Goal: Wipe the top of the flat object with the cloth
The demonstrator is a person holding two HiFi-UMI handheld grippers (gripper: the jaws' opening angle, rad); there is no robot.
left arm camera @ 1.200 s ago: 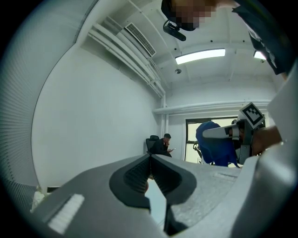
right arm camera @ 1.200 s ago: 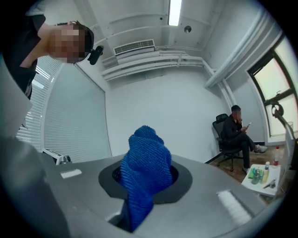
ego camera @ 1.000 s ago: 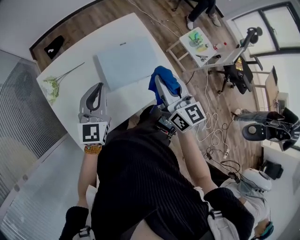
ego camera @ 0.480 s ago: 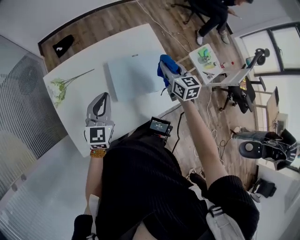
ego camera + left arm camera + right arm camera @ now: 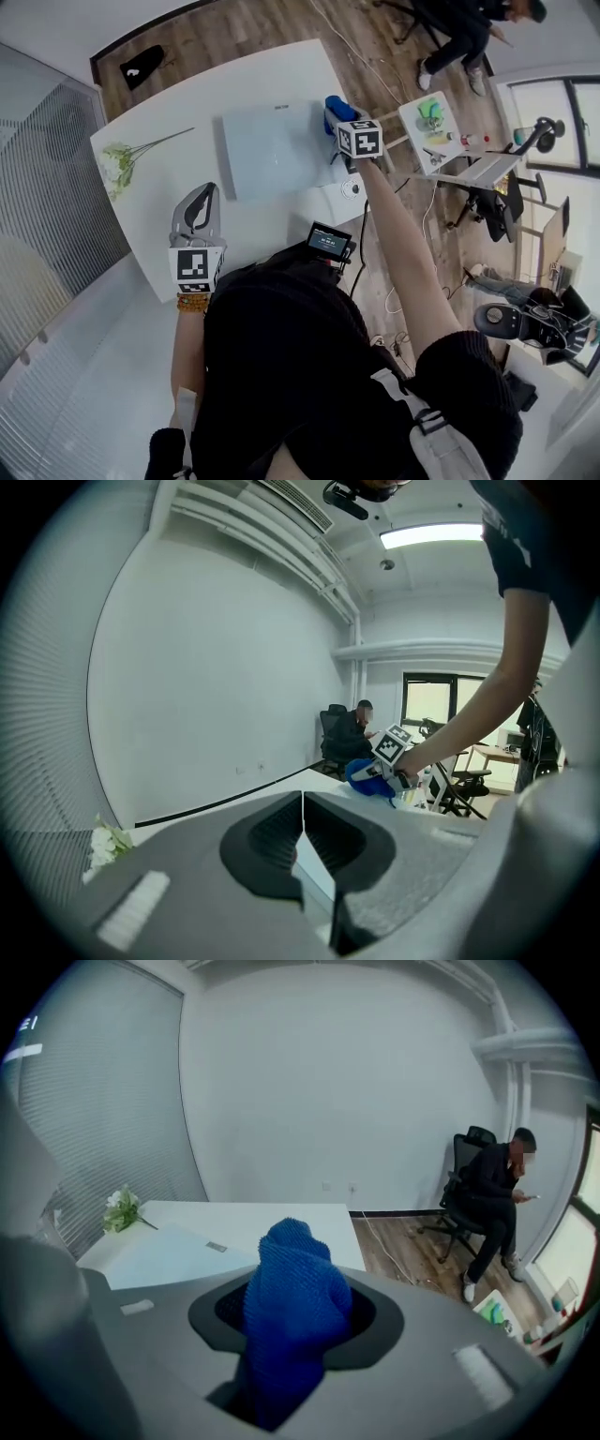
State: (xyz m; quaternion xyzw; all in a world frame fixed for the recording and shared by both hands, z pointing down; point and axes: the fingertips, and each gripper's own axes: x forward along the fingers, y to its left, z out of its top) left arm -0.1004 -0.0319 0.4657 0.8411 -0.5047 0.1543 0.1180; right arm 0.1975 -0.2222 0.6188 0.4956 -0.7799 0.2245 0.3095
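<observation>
Our right gripper (image 5: 345, 129) poises the blue cloth (image 5: 337, 105) at two o'clock of the pale panel (image 5: 272, 150) for wiping, fingers just opening around it; our left gripper (image 5: 201, 191) hangs clear, fingers together.

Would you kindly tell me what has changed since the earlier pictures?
The right gripper carried the blue cloth away from the person, down to the table edge beside the flat object. Its jaws have just been opening, with the cloth still between them. The left gripper, jaws together, the flat object and the flowers stayed about where they were.
</observation>
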